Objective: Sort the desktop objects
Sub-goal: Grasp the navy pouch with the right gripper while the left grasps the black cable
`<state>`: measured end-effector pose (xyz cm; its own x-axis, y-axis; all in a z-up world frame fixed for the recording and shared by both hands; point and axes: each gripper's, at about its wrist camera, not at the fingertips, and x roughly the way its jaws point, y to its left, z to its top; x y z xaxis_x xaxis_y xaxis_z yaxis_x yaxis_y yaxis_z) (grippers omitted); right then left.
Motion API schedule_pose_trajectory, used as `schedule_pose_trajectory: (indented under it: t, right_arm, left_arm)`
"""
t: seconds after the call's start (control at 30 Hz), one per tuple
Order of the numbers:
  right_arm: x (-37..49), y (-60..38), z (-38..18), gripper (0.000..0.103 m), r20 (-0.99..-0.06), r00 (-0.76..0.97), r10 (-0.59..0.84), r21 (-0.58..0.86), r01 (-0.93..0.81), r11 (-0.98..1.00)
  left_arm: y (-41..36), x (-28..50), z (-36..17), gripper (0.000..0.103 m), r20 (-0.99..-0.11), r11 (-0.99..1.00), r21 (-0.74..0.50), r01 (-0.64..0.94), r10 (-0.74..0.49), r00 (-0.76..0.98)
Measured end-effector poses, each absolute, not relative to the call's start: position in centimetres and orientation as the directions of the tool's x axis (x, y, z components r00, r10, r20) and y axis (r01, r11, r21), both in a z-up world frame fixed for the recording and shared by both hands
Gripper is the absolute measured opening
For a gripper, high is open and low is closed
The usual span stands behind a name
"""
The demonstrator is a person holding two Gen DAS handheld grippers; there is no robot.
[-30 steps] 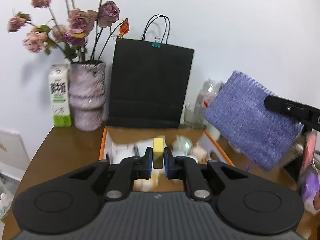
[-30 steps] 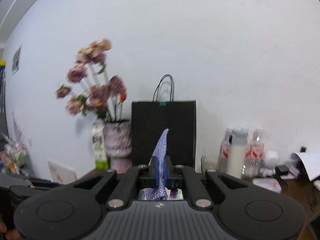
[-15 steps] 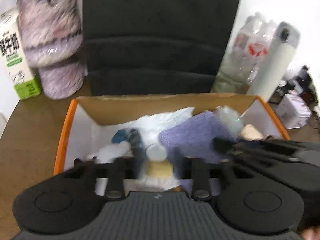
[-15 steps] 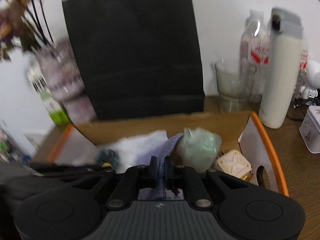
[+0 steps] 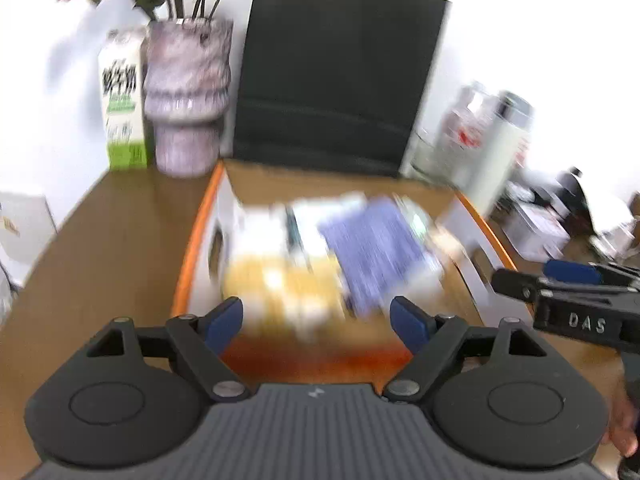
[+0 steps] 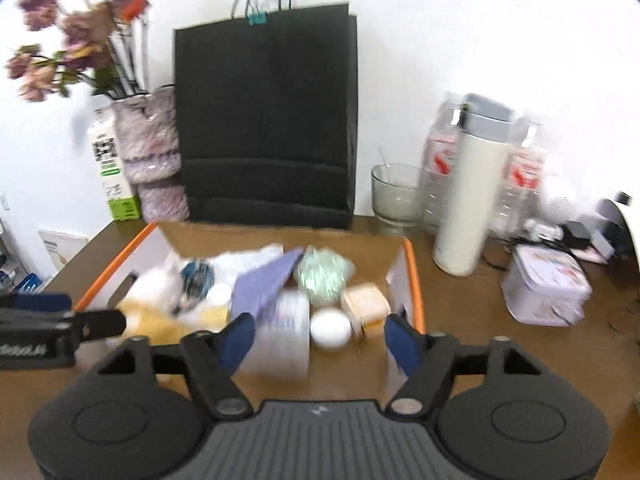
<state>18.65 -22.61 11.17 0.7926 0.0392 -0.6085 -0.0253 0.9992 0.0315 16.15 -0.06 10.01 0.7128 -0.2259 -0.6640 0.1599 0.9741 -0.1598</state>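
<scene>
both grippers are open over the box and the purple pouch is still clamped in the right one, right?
Not quite. Both grippers are open over the box, but the right gripper holds nothing: the right wrist view shows its jaws spread apart and the purple pouch lying inside the box among the other items. The left gripper is empty too.

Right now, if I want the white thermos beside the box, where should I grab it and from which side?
Probably grip the thermos mid-body from the front. It stands upright and is tall and round, so the open right gripper can close across it. Bottles crowd behind it.
</scene>
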Motion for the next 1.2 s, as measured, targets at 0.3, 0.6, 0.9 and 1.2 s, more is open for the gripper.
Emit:
schedule_pose_trajectory:
  t: [0.3, 0.6, 0.9, 1.2]
  right_arm:
    - [2.6, -21.3, 6.9, 0.080, -0.586, 0.809, 0.055, 0.068, -0.019, 0.998]
    - [-7.1, -18.4, 3.4, 0.080, -0.526, 0.850, 0.033, -0.003, -0.041, 0.999]
    - [-5.1, -19.6, 3.6, 0.083, -0.540, 0.842, 0.000, 0.000, 0.001, 1.000]
    - [2.2, -21.1, 2.5, 0.083, -0.598, 0.800, -0.059, -0.009, 0.067, 0.998]
  left_arm:
    - [-0.1, -0.4, 6.6, 0.098, -0.553, 0.970, -0.091, 0.224, -0.236, 0.799]
    - [0.8, -7.2, 3.0, 0.098, -0.550, 0.973, -0.075, 0.218, -0.223, 0.805]
    - [0.7, -3.1, 4.1, 0.085, -0.517, 0.966, -0.122, 0.226, -0.256, 0.816]
    - [-1.9, 5.1, 4.8, 0.068, -0.561, 0.925, -0.188, 0.331, -0.378, 0.737]
